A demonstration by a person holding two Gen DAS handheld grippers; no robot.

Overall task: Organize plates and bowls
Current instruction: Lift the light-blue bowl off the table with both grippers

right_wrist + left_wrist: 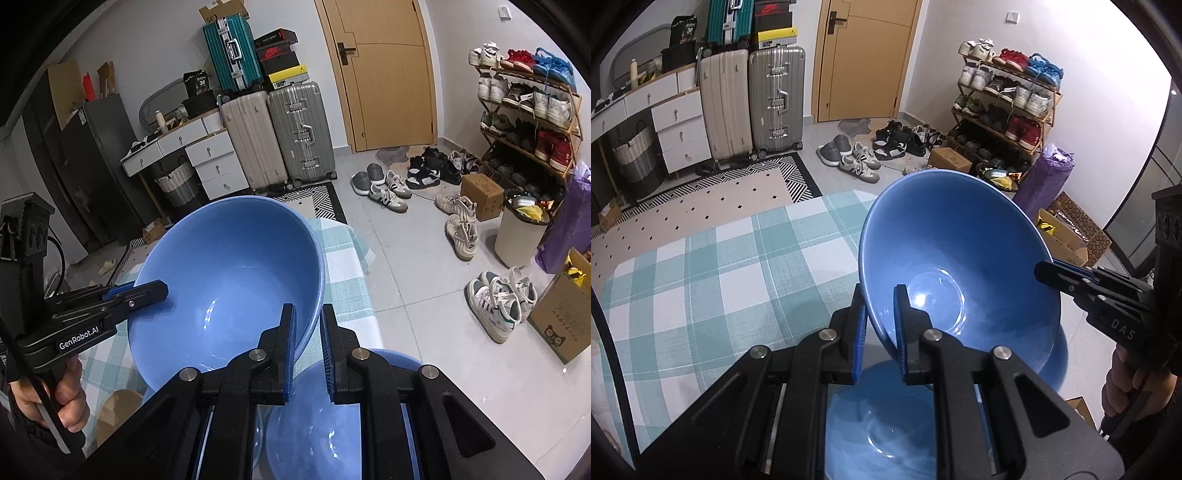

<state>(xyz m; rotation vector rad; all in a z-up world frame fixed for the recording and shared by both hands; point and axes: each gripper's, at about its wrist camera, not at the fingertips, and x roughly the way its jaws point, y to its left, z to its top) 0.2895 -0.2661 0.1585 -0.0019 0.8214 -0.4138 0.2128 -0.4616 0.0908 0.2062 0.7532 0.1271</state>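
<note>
The left hand-held gripper (pixel 880 295) pinches the near rim of a blue bowl (pixel 960 254), which is tilted and lifted above the checked surface (pixel 701 273). The right hand-held gripper (pixel 308 314) has that bowl's opposite rim between its fingers (whether it truly grips, I cannot tell). A second blue bowl (pixel 314 424) sits below, beside the raised one.

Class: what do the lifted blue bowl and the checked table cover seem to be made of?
Blue bowl: probably glazed ceramic, possibly melamine; the smooth glossy inside shows sharp light glints. Checked table cover: woven fabric or a woven-look vinyl; matte, with a fine thread-like grain.
</note>
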